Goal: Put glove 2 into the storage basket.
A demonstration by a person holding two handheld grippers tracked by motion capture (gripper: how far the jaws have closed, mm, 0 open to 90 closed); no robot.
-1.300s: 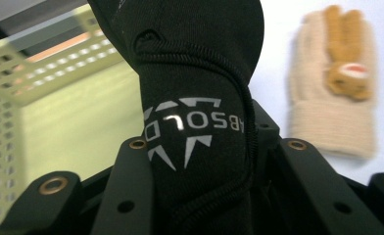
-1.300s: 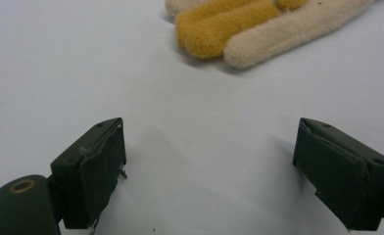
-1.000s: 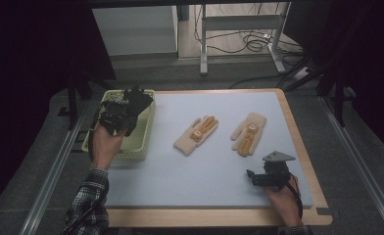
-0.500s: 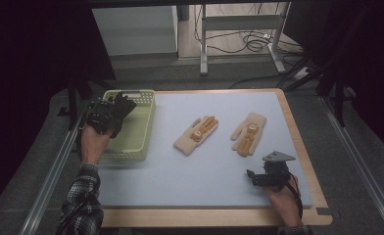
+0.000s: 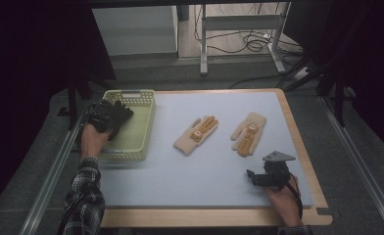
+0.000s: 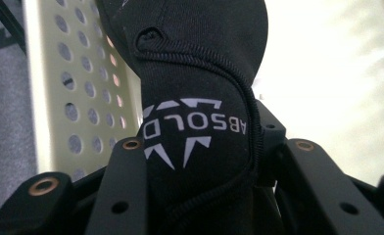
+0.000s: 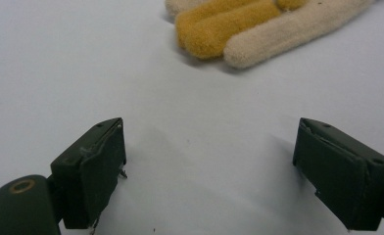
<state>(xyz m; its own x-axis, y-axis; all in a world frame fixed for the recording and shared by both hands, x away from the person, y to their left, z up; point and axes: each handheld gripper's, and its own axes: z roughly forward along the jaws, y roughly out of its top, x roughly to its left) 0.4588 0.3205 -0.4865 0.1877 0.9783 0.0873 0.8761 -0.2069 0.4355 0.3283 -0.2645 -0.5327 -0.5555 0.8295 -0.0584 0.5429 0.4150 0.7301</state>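
Two tan gloves (image 5: 196, 135) (image 5: 249, 132) lie side by side near the middle of the blue mat (image 5: 180, 171), fingers pointing toward its far edge and slightly right. A green basket (image 5: 143, 127) sits on the mat's far left corner. Over it the left gripper (image 5: 117, 113) holds a black glove (image 6: 195, 98); its jaws, just easing apart, remain clamped on the fabric, which runs lengthwise away from them. The right gripper (image 7: 209, 171) rests near the mat's near right corner, jaws wide apart, bare mat between it and the nearer tan glove.

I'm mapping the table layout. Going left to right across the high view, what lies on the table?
Green basket → left glove → right glove → right gripper.
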